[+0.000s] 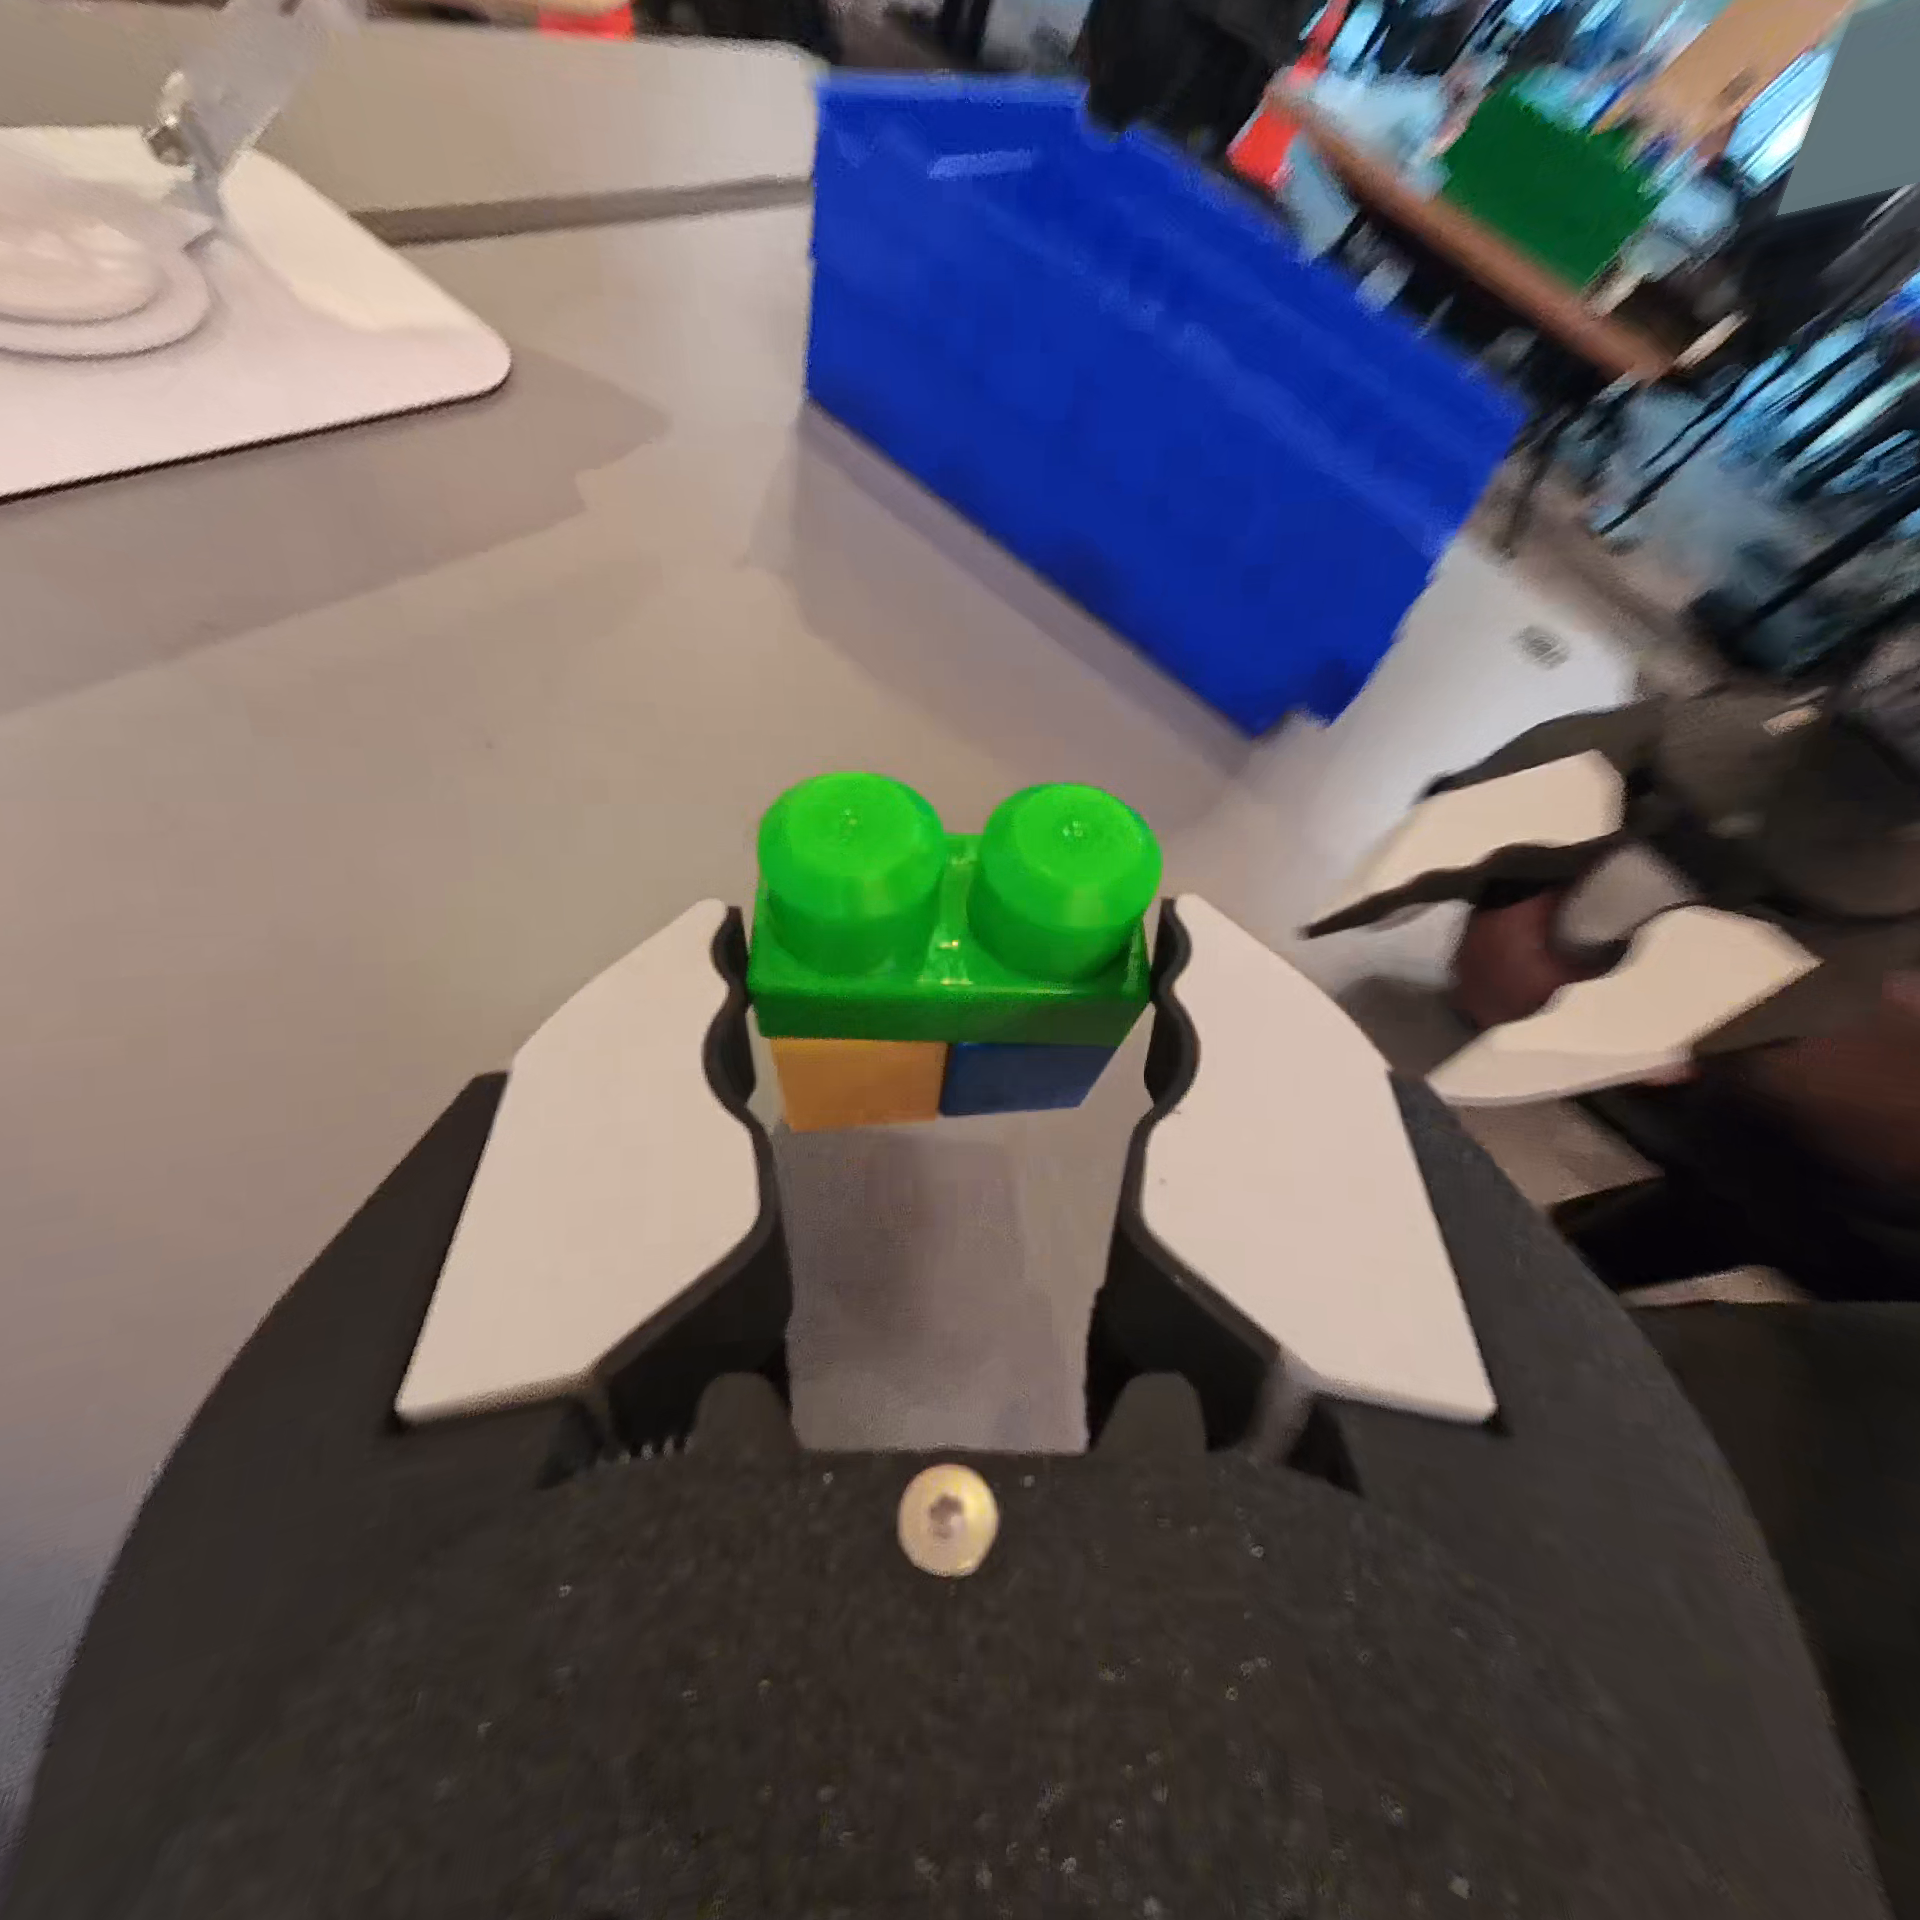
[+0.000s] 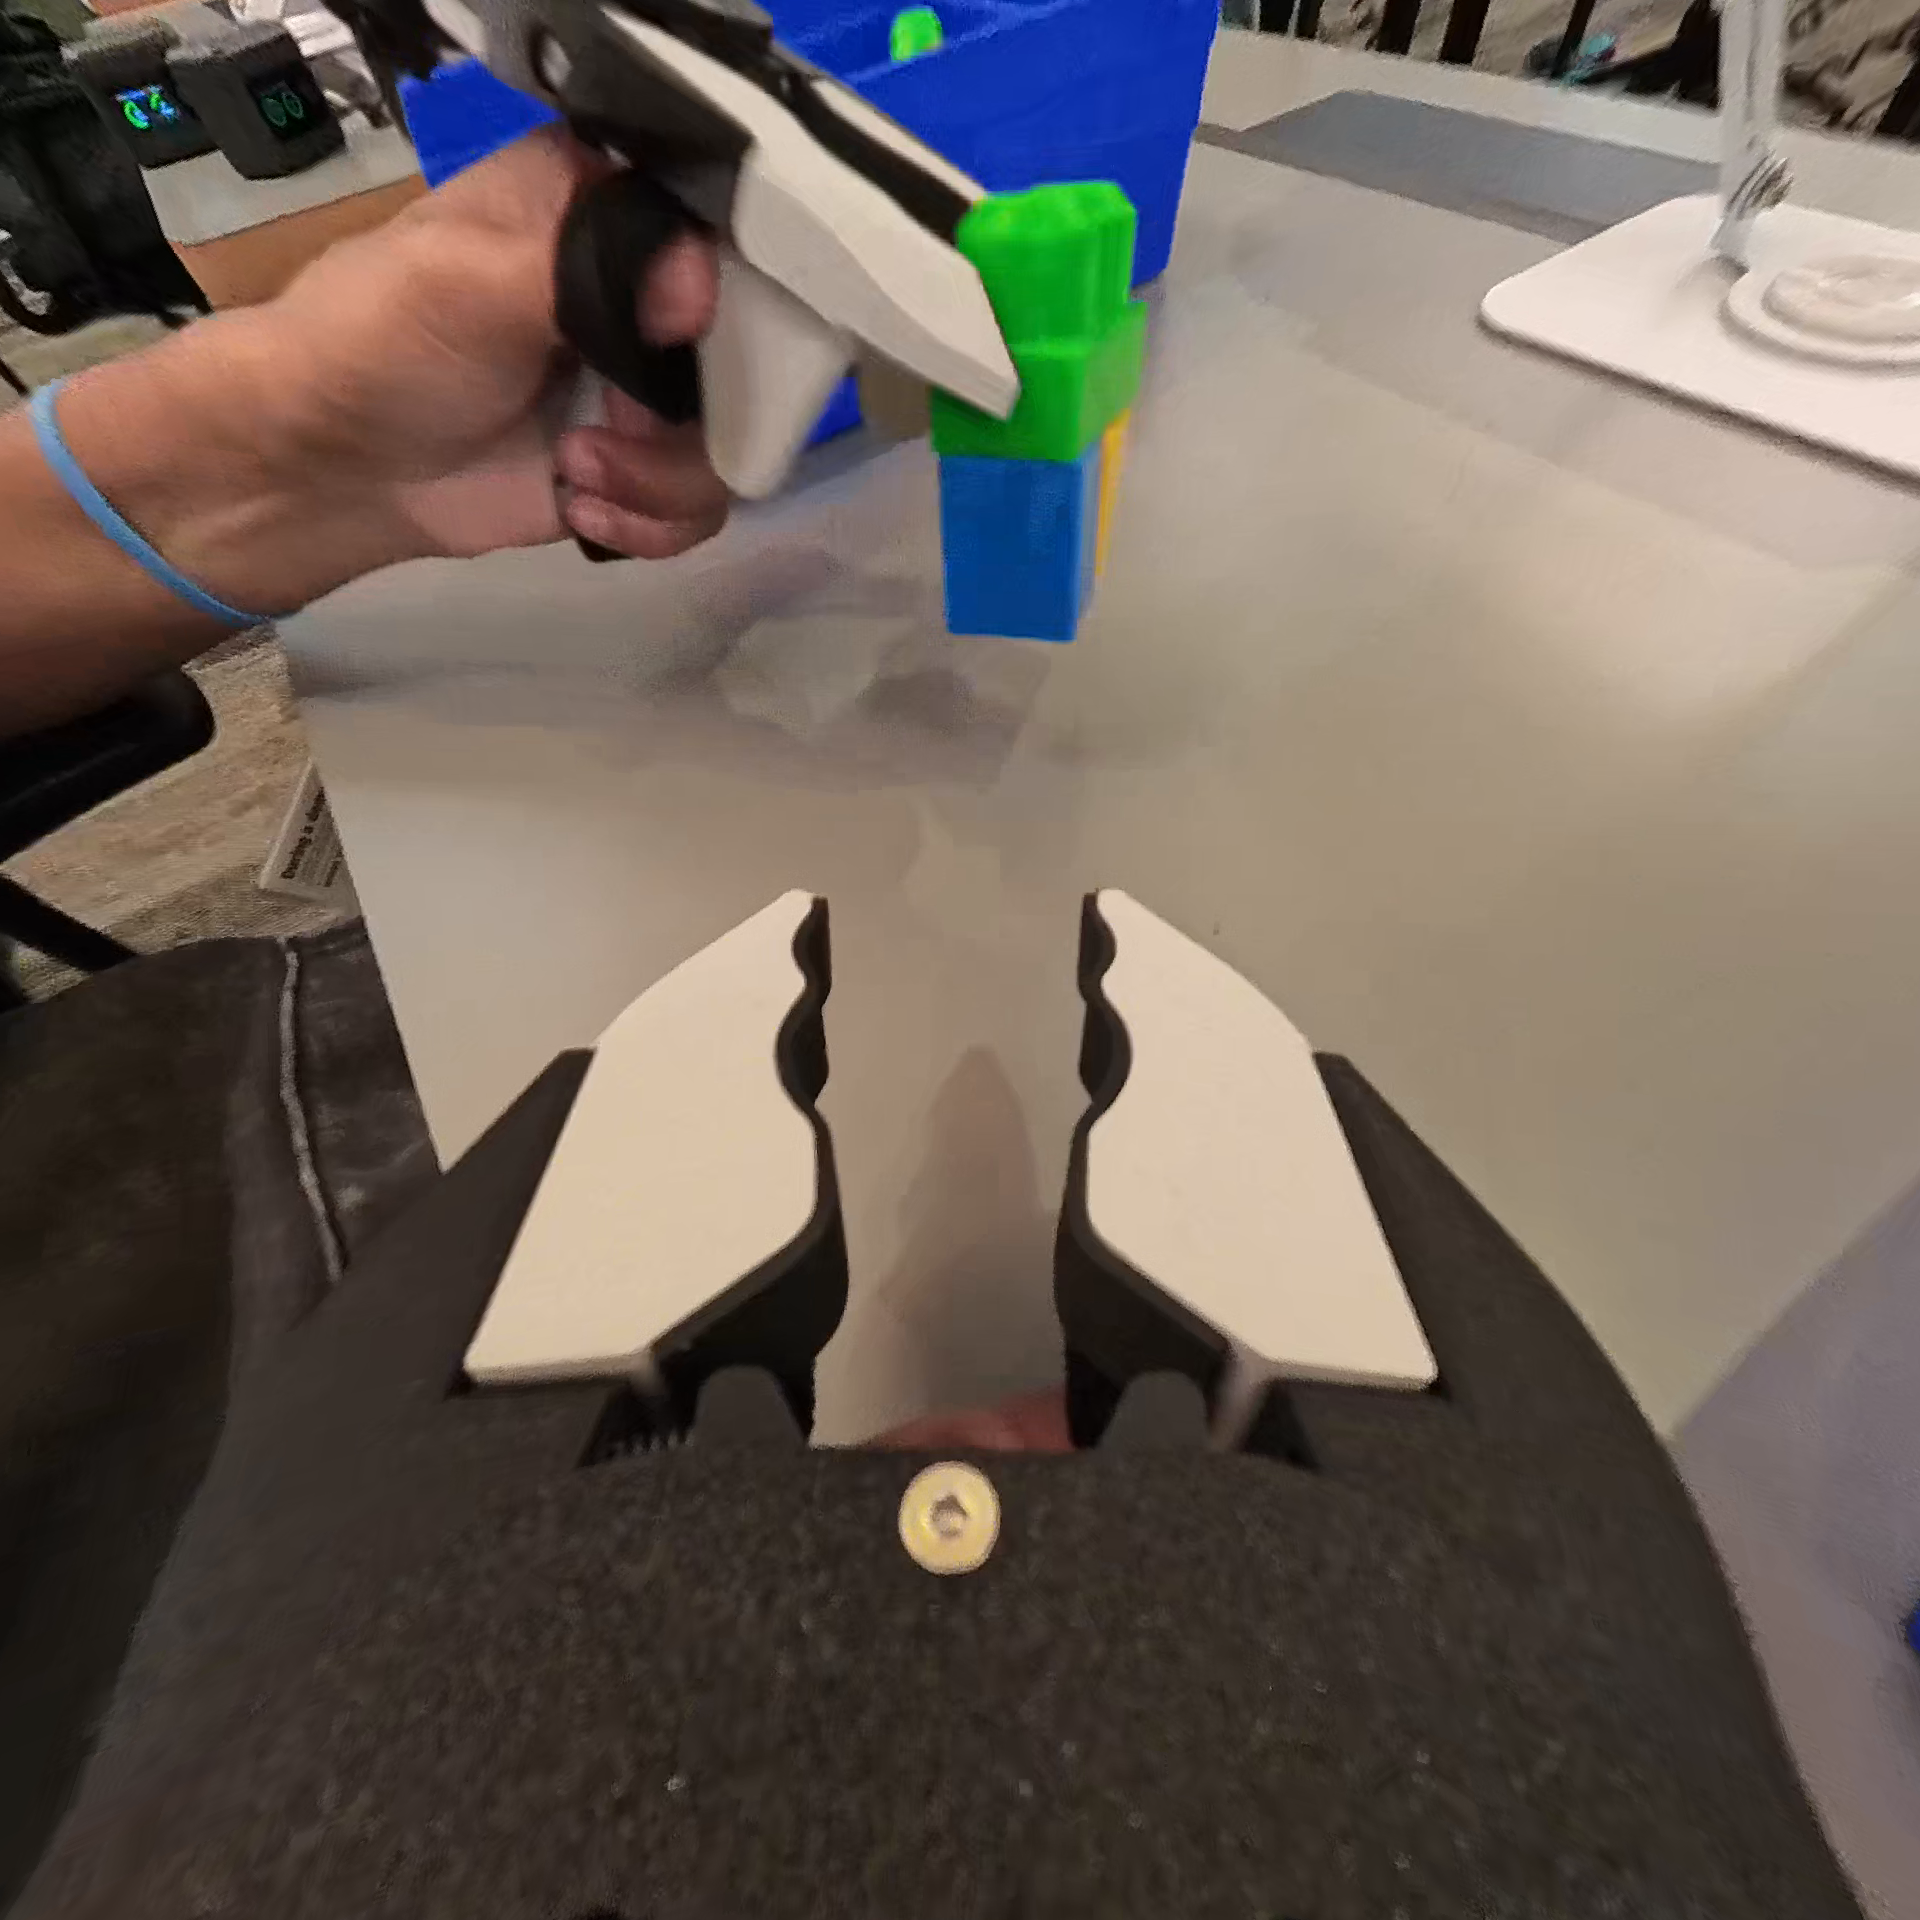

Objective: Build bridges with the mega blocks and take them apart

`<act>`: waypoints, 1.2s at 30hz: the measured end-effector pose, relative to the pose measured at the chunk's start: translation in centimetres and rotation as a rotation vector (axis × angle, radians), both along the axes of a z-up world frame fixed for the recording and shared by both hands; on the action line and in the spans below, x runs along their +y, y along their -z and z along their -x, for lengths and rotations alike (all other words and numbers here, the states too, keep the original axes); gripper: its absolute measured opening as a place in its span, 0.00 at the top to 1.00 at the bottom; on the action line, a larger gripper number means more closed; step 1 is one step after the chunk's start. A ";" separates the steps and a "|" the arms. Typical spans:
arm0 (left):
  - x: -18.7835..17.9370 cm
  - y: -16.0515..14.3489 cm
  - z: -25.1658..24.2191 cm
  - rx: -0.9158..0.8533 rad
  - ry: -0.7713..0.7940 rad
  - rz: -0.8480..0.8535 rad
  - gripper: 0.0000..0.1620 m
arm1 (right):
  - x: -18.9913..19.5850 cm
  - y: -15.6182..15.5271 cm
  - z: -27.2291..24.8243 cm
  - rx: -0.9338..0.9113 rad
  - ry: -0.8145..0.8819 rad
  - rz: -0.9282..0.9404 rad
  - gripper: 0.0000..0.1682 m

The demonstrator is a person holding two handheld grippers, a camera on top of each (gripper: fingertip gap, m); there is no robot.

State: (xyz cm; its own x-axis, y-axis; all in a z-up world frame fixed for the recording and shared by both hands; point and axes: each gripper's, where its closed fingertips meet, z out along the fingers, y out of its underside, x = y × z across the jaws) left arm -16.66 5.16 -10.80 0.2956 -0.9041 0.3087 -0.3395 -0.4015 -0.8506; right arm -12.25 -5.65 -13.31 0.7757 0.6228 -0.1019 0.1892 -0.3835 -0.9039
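My left gripper (image 1: 948, 935) is shut on a green two-stud block (image 1: 951, 935) that caps a yellow block (image 1: 857, 1081) and a blue block (image 1: 1023, 1075), a small bridge held above the grey table. In the right wrist view the same bridge hangs in the air: green block (image 2: 1049, 332) on top, blue block (image 2: 1013, 545) and a sliver of the yellow block (image 2: 1110, 488) below, pinched by the left gripper (image 2: 987, 322) in a person's hand (image 2: 395, 384). My right gripper (image 2: 954, 914) is open and empty, low over the table near its front edge; it also shows blurred in the left wrist view (image 1: 1538, 935).
A blue bin (image 1: 1122, 395) stands on the table behind the bridge; in the right wrist view the blue bin (image 2: 1039, 104) has a green block (image 2: 914, 31) inside. A white stand base (image 2: 1725, 332) sits at the far right of the table, and it also shows in the left wrist view (image 1: 239, 343).
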 end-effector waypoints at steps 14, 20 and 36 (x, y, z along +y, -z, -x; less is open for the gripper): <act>0.0 -2.7 0.9 -0.181 -0.044 0.235 0.55 | 9.2 -2.5 5.7 -0.221 0.189 -0.196 0.77; 0.1 -2.2 1.0 -0.185 -0.050 0.256 0.56 | 9.1 -1.6 5.4 -0.222 0.167 -0.131 0.78; 0.0 -4.0 3.8 -0.214 -0.037 0.209 0.56 | 6.7 -2.7 1.1 -0.264 0.160 -0.077 0.78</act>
State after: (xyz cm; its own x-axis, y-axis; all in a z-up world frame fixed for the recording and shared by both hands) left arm -20.44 5.19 -6.82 0.2350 -0.8043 0.5457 -0.1433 -0.5840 -0.7990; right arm -13.32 1.02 -10.60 0.8576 0.4891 0.1592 0.3644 -0.3593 -0.8591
